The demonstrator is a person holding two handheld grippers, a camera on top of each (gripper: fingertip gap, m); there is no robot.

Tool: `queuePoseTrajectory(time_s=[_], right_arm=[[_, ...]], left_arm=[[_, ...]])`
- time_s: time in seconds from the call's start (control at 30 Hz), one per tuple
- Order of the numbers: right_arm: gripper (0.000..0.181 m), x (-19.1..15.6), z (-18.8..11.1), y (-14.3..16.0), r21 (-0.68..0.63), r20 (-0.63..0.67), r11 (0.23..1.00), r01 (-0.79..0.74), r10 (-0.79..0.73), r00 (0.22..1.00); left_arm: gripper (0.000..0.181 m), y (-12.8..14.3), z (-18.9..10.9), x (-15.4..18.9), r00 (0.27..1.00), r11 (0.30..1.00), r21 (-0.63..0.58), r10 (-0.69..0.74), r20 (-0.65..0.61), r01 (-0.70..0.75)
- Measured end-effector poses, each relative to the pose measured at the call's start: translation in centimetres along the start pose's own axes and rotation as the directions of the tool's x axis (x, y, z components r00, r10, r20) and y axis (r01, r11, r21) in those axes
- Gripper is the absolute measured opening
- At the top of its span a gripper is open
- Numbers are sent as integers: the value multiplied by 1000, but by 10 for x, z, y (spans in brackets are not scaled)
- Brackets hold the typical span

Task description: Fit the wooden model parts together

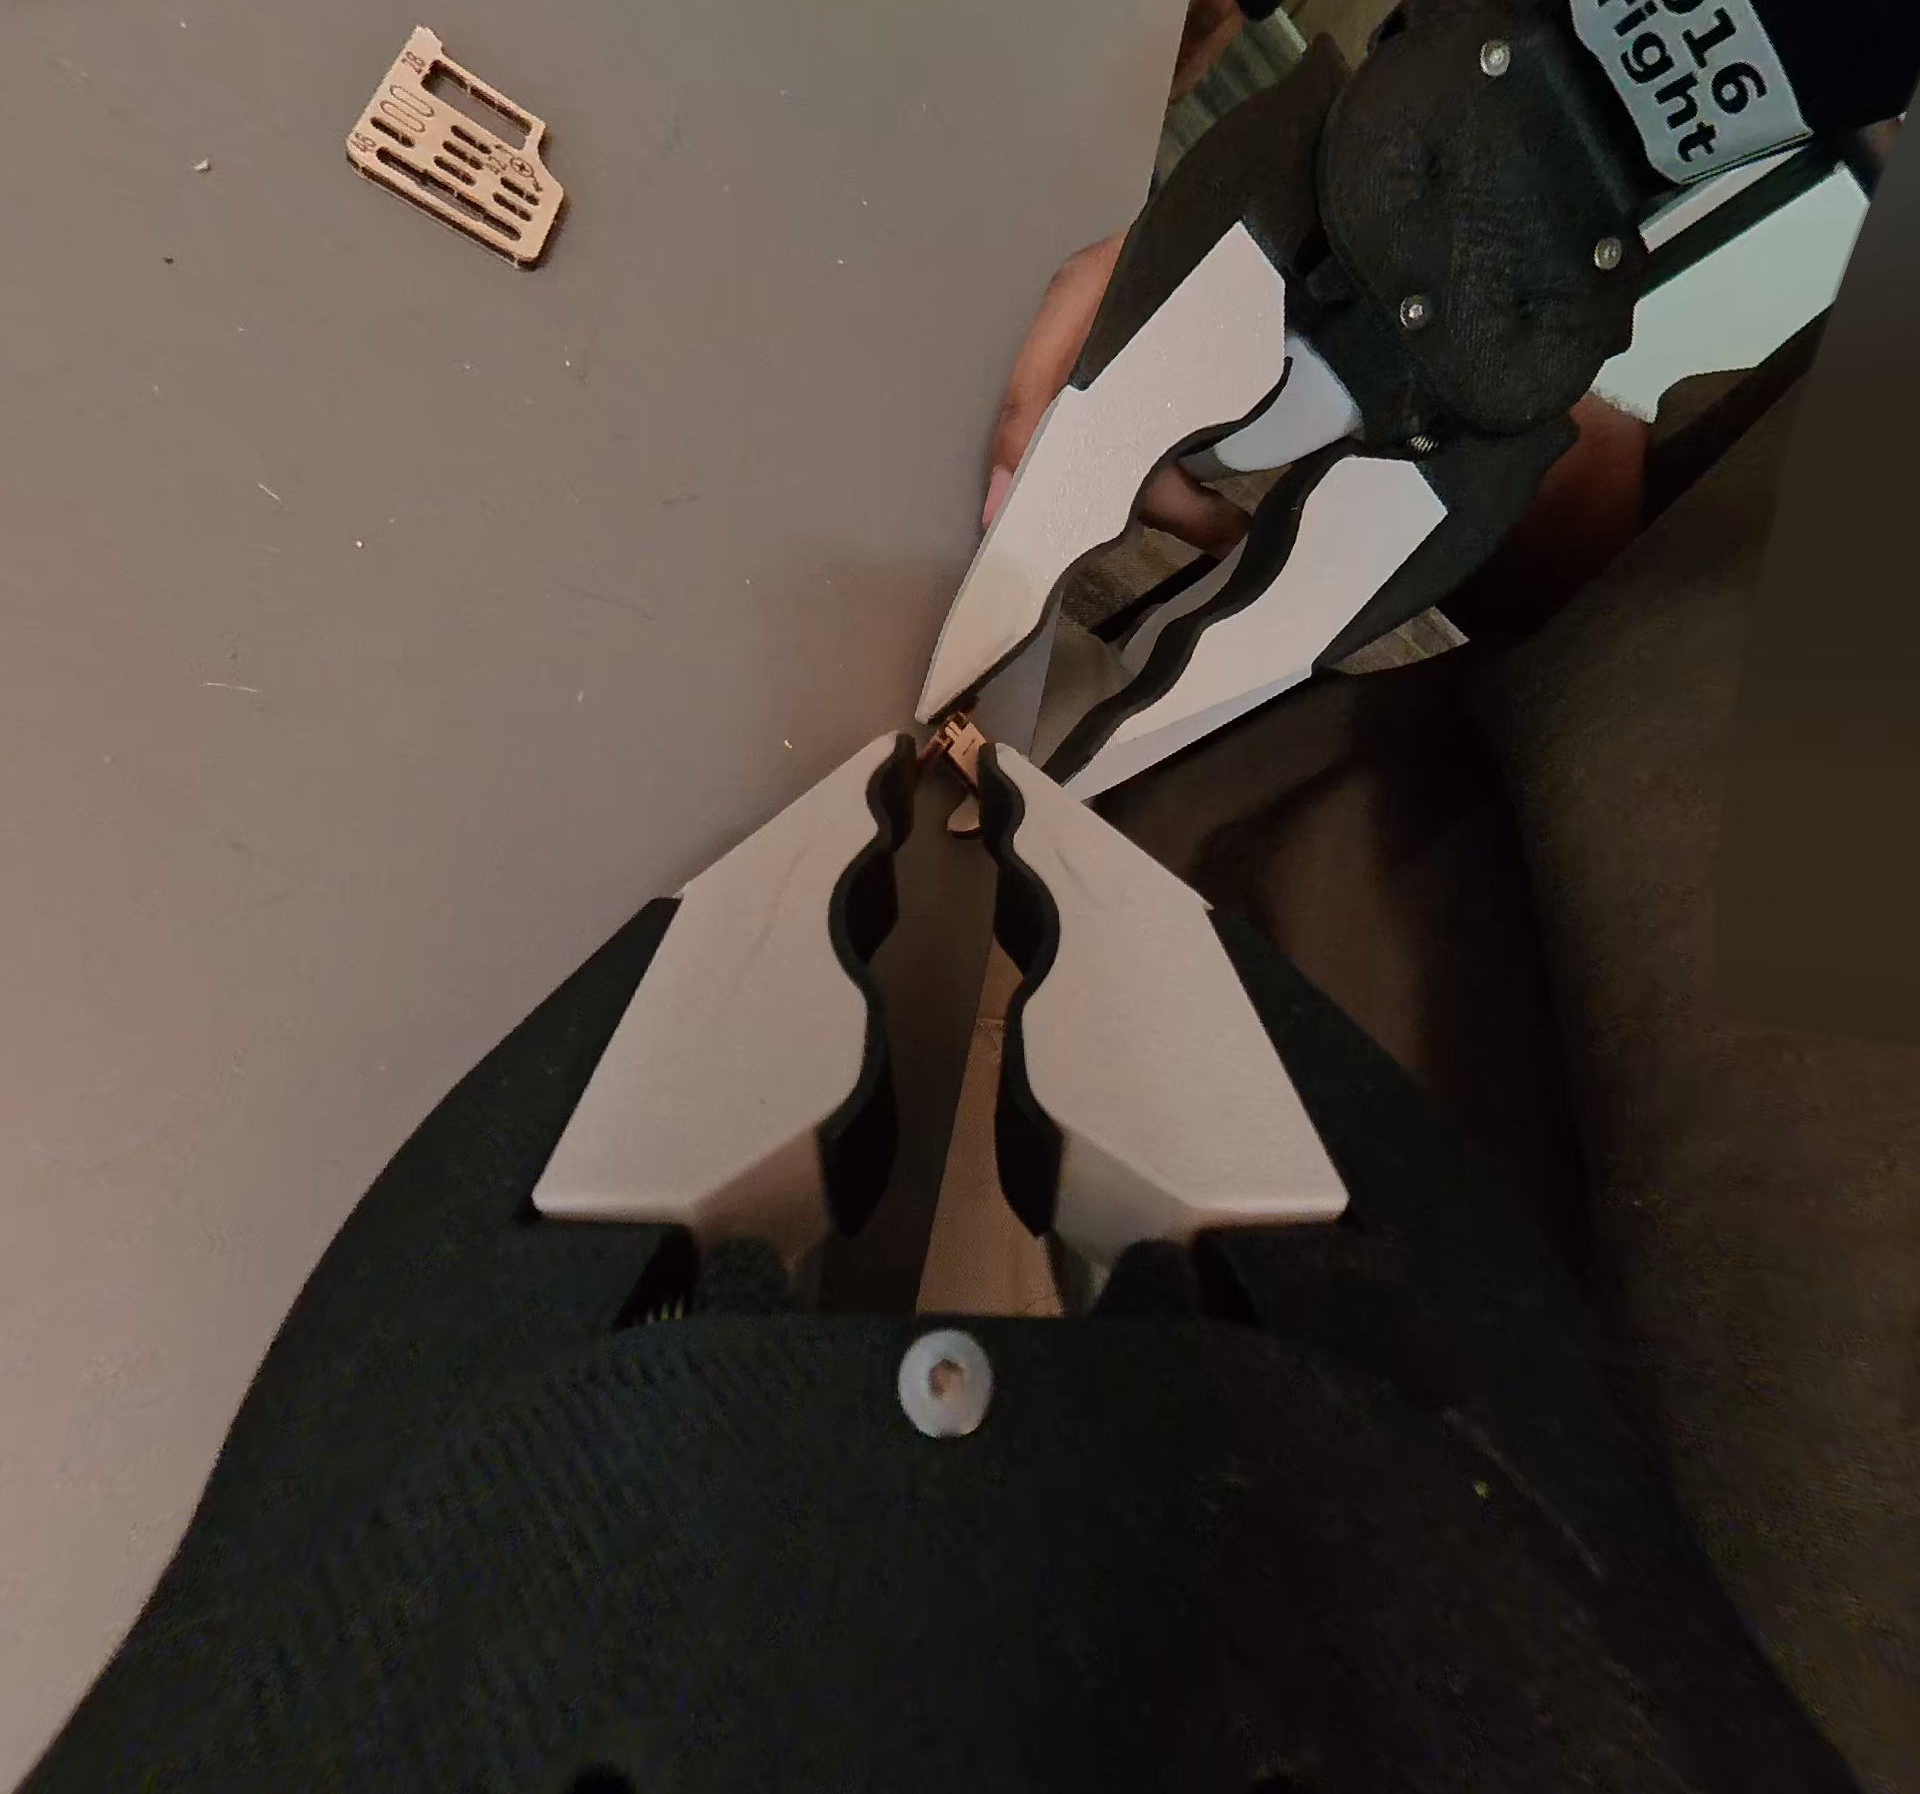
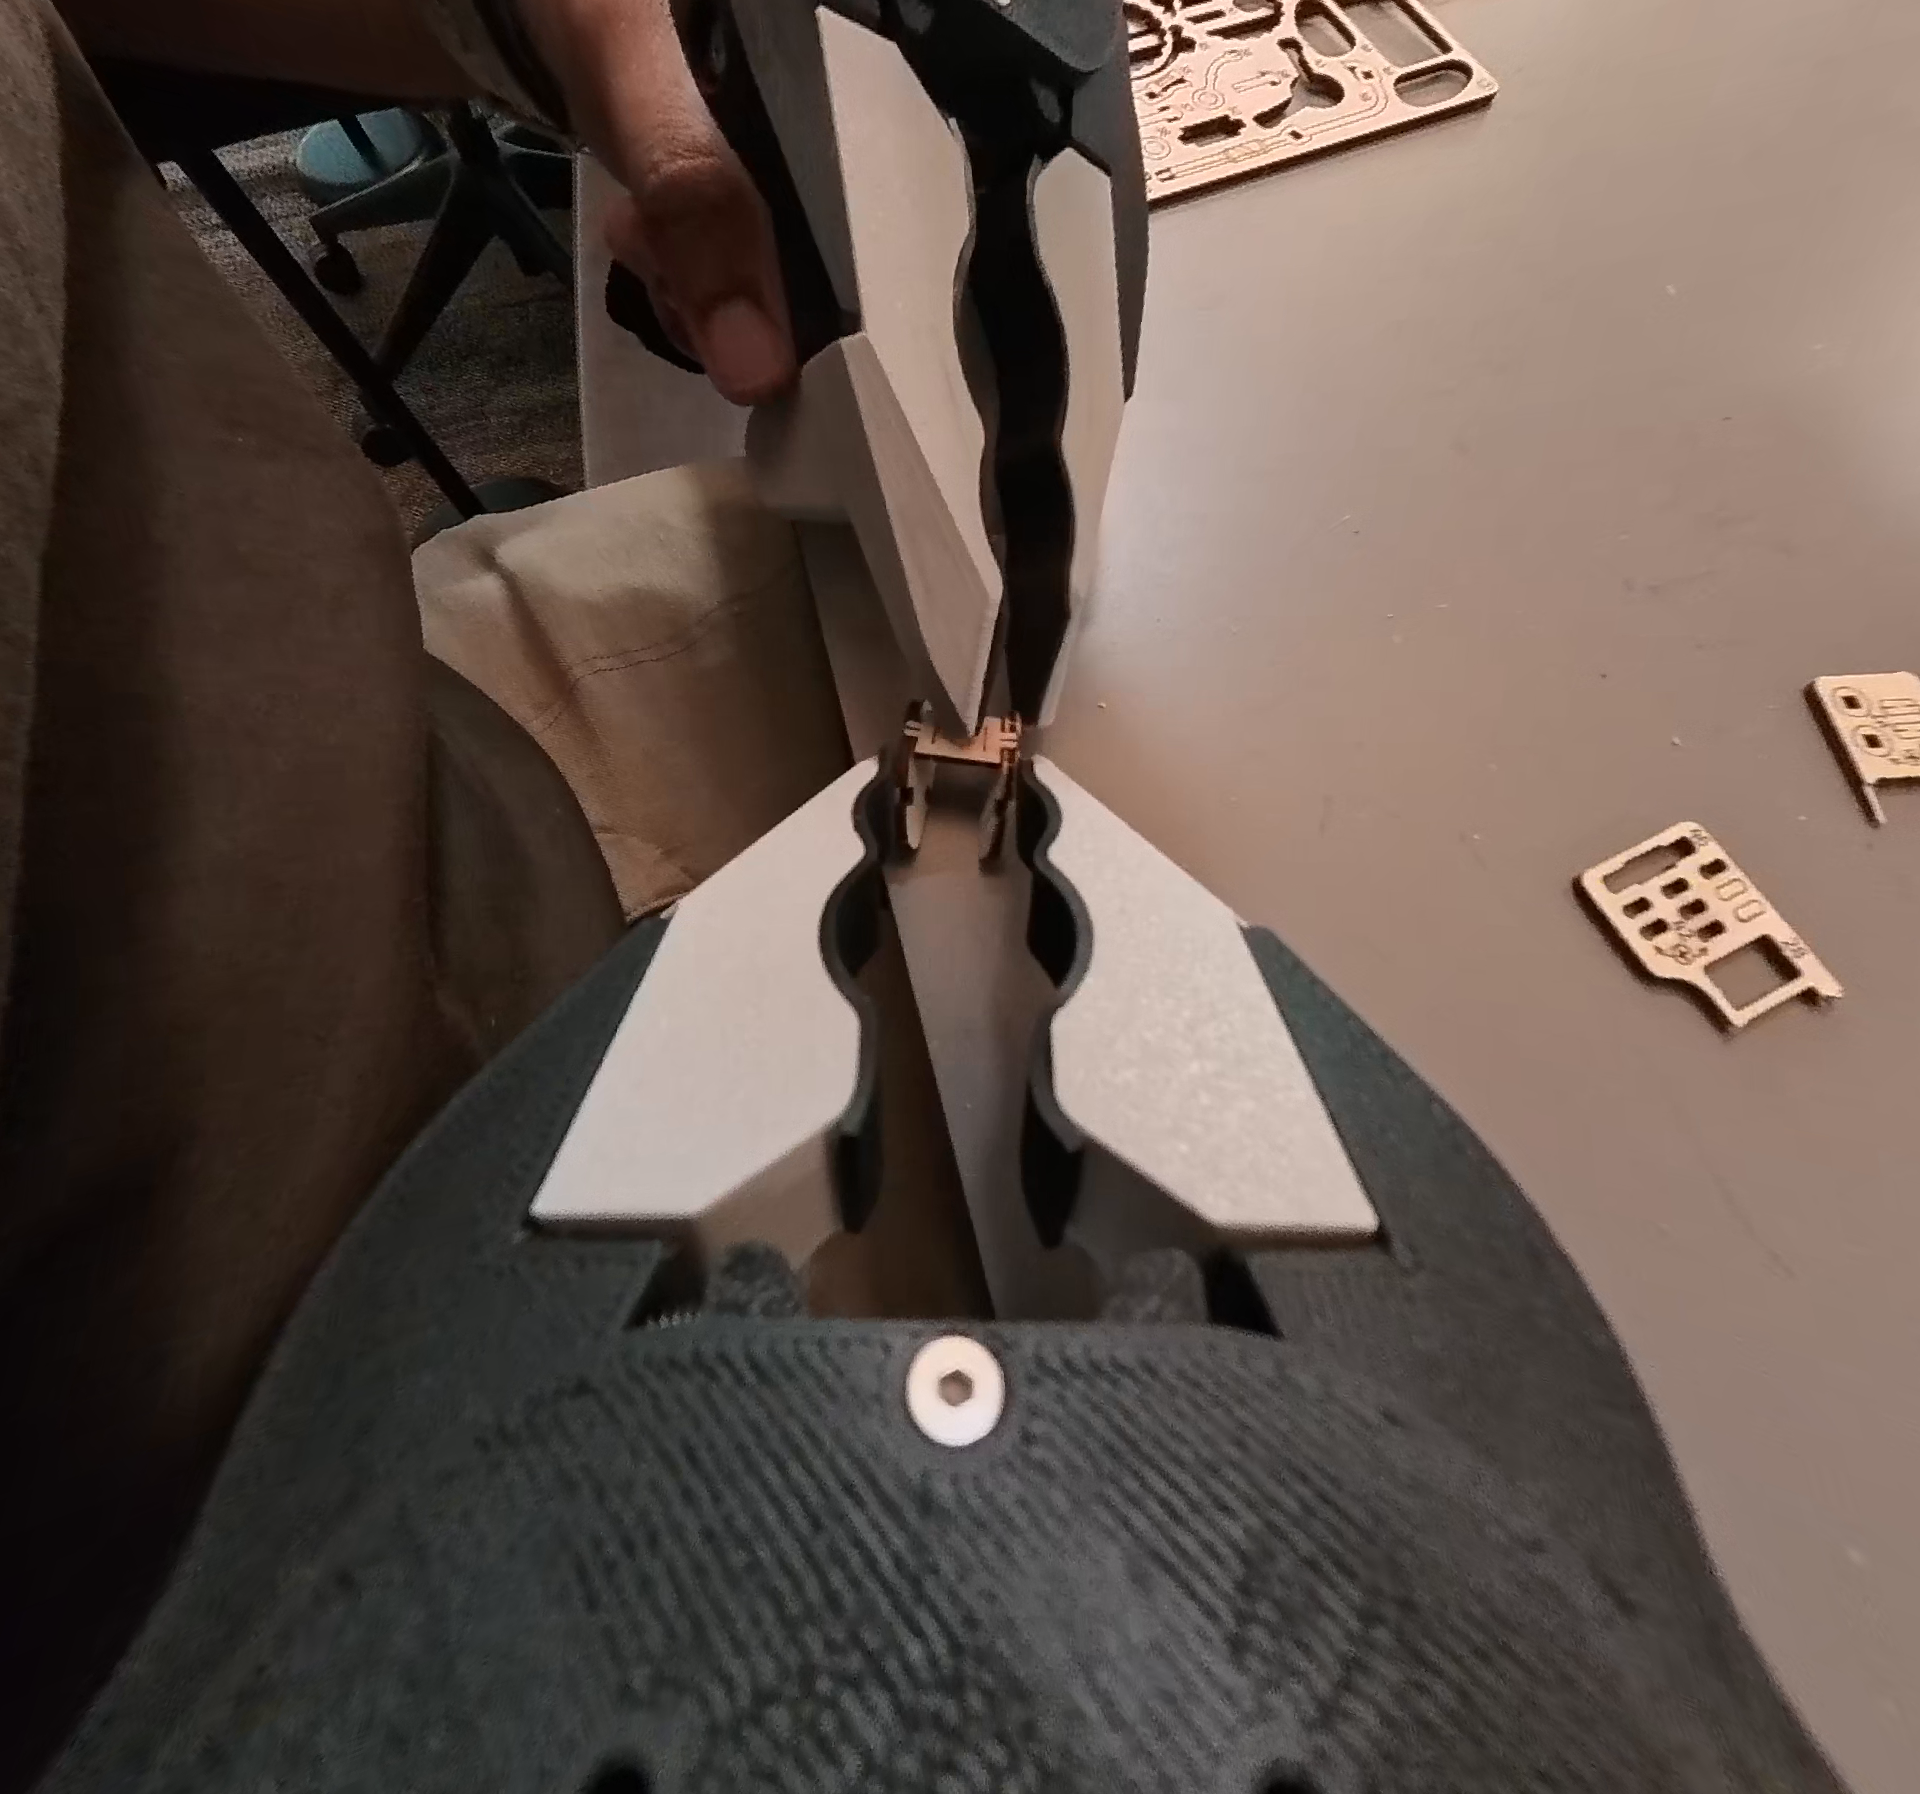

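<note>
My right gripper (image 2: 954,773) is shut on a small wooden assembly (image 2: 961,755), two side plates joined by a crossbar, held by its outer faces. My left gripper (image 2: 1013,710) comes in from above, shut on a small wooden part (image 2: 1008,734) at the assembly's right end. In the left wrist view my left gripper (image 1: 945,752) pinches that part (image 1: 961,776), and the right gripper (image 1: 1000,745) meets it tip to tip from the upper right. Both hold the pieces in the air at the grey table's edge (image 1: 1039,664). How the parts join is hidden by the fingertips.
A loose slotted wooden offcut (image 1: 457,149) lies on the table; it also shows in the right wrist view (image 2: 1704,923), with another offcut (image 2: 1870,736) farther right. Laser-cut wooden sheets (image 2: 1299,30) lie at the back. A person's hand (image 2: 707,269), lap and a chair base (image 2: 343,186) are left. Less than 4 cm separates the two grippers' tips. The loose slotted wooden offcut (image 1: 457,149) is about equally far from each gripper, around 12 cm. The right camera catches it too, in the right wrist view (image 2: 1696,902).
</note>
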State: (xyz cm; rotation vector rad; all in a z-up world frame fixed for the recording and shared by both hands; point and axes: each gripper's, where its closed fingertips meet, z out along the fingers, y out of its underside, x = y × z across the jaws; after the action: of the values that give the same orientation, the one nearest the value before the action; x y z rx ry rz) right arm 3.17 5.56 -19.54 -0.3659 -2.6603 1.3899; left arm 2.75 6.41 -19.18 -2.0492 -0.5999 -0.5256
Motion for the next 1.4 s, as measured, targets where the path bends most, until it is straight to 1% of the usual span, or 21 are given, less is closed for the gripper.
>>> queuePoseTrajectory(time_s=[0.37, 0.47, 0.63, 0.9, 1.13, 1.27, 1.4], right_arm=[[22, 0, 0, -1, 3, -8, 1000, 12, -12, 1000], [21, 0, 0, 0, 4, -16, 1000, 27, -26, 1000], [21, 0, -1, 0, 7, -26, 999, 38, -37, 999], [21, 0, -1, 0, 9, -28, 999, 41, -41, 999], [21, 0, -2, 0, 9, -31, 999, 44, -44, 999], [21, 2, -2, 1, 9, -36, 999, 44, -44, 998], [21, 4, -3, 1, 9, -45, 999, 39, -38, 998]], left_arm=[[13, -1, -1, 0, 1000, 1000, 10, -13, -5, 14], [16, -2, -4, 2, 999, 999, 21, -30, -29, 31], [14, -8, -11, 3, 994, 995, 68, -74, -75, 79], [11, -4, -8, 3, 996, 997, 44, -59, -60, 62], [11, -5, -9, 3, 995, 996, 50, -70, -68, 74], [6, -4, -8, 0, 996, 996, 45, -78, -51, 80], [6, -6, -9, -1, 993, 993, 53, -99, -61, 102]])
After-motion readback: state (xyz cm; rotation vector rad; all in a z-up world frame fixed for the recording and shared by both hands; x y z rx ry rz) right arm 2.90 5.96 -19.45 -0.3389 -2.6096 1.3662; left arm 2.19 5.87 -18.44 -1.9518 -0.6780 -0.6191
